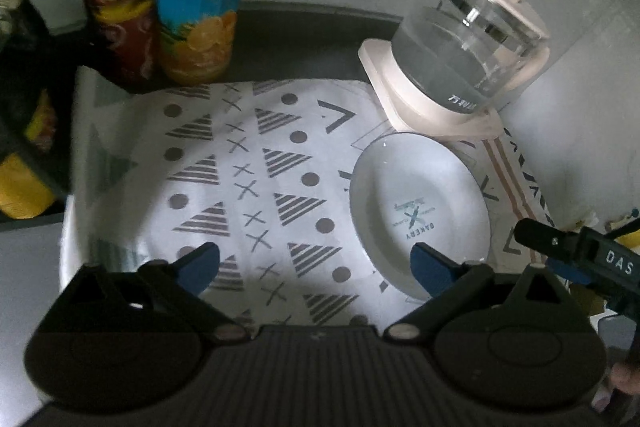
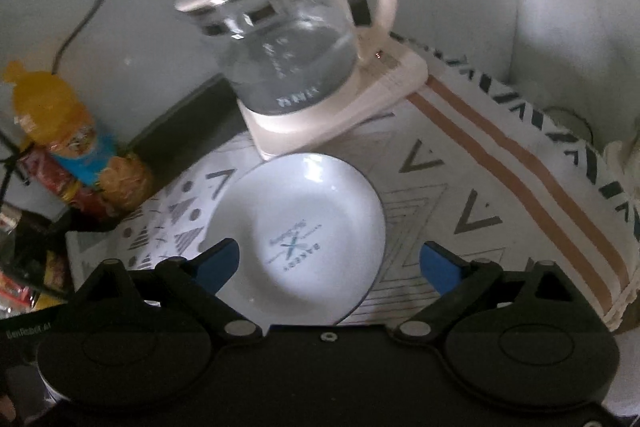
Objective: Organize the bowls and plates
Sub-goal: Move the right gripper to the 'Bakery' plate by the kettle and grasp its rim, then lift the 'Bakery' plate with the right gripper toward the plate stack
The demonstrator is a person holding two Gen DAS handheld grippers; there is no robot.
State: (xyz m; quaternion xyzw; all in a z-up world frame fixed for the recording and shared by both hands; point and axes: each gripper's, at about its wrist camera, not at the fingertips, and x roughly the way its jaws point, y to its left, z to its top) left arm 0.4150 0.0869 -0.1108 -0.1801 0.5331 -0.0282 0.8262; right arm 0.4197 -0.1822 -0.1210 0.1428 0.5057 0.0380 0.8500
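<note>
A white plate [image 2: 296, 227] lies flat on the patterned cloth [image 1: 248, 163], just in front of the glass kettle [image 2: 288, 39] on its base. The right gripper [image 2: 328, 263] hovers low over the plate's near side with its jaws spread wide, and the left gripper [image 1: 316, 267] is spread too, off to the plate's left. To lift it well, I judge the right one should catch the near rim, one finger under and one over, squeeze firmly and draw away from the kettle.
</note>
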